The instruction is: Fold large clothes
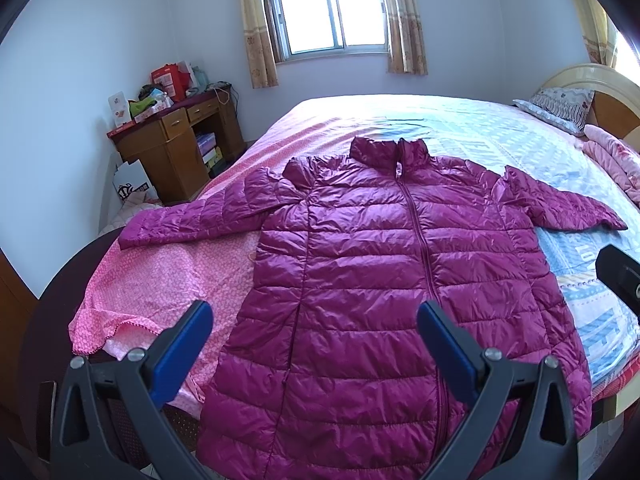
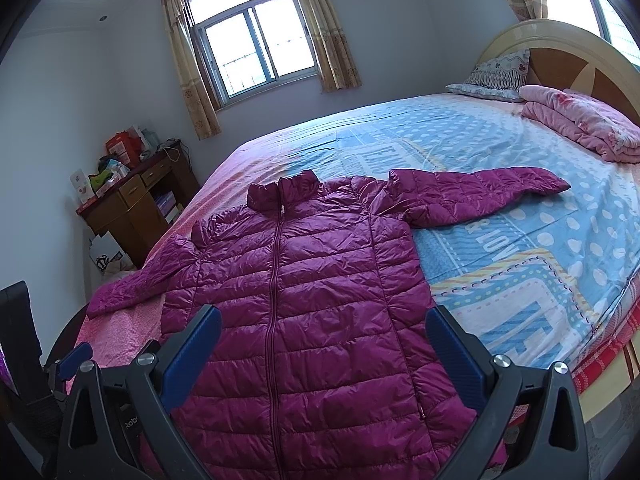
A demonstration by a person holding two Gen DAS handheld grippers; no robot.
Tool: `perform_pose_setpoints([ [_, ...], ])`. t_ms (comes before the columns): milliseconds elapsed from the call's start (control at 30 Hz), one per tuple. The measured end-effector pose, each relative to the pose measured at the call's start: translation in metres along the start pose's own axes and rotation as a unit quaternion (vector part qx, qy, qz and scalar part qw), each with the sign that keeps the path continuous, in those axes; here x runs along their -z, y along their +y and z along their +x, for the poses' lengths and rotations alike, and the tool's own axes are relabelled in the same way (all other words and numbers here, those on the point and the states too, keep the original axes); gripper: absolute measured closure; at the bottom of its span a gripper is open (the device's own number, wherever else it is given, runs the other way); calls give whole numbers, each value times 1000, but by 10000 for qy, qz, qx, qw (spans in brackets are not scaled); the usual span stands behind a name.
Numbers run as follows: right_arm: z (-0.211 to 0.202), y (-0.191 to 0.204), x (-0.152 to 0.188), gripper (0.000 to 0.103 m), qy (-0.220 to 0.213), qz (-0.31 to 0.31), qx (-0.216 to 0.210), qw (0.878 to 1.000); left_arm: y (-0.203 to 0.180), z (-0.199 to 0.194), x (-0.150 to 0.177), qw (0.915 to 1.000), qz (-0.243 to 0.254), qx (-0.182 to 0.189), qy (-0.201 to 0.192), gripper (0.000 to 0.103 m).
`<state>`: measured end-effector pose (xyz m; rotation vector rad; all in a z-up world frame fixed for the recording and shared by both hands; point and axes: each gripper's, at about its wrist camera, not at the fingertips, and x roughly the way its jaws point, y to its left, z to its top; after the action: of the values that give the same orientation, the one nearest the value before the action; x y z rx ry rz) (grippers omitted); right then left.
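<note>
A long magenta quilted puffer jacket (image 1: 384, 280) (image 2: 304, 304) lies flat and zipped on the bed, collar toward the window, hem hanging over the near edge. Both sleeves are spread out sideways. My left gripper (image 1: 314, 320) hovers open above the jacket's lower front, blue pads wide apart, holding nothing. My right gripper (image 2: 324, 326) is also open above the lower front, right of the zip, with nothing between its fingers. A dark part of the right gripper shows at the right edge of the left wrist view. The left gripper's blue pad (image 2: 74, 356) peeks in at the lower left of the right wrist view.
The bed (image 2: 520, 216) carries a pink and blue patterned sheet. A folded pink blanket (image 2: 580, 120) and a pillow (image 2: 496, 76) lie by the headboard. A cluttered wooden desk (image 1: 176, 144) stands left of the bed under the window (image 1: 332, 12).
</note>
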<state>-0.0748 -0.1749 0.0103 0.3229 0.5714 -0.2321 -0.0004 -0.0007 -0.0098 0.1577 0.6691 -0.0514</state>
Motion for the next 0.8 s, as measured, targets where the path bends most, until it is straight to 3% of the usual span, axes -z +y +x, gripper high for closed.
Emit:
perform_pose_setpoints([
  [800, 2, 0, 7, 1, 65, 35, -27, 10000, -1, 3, 4, 10000, -25, 14, 62, 0],
])
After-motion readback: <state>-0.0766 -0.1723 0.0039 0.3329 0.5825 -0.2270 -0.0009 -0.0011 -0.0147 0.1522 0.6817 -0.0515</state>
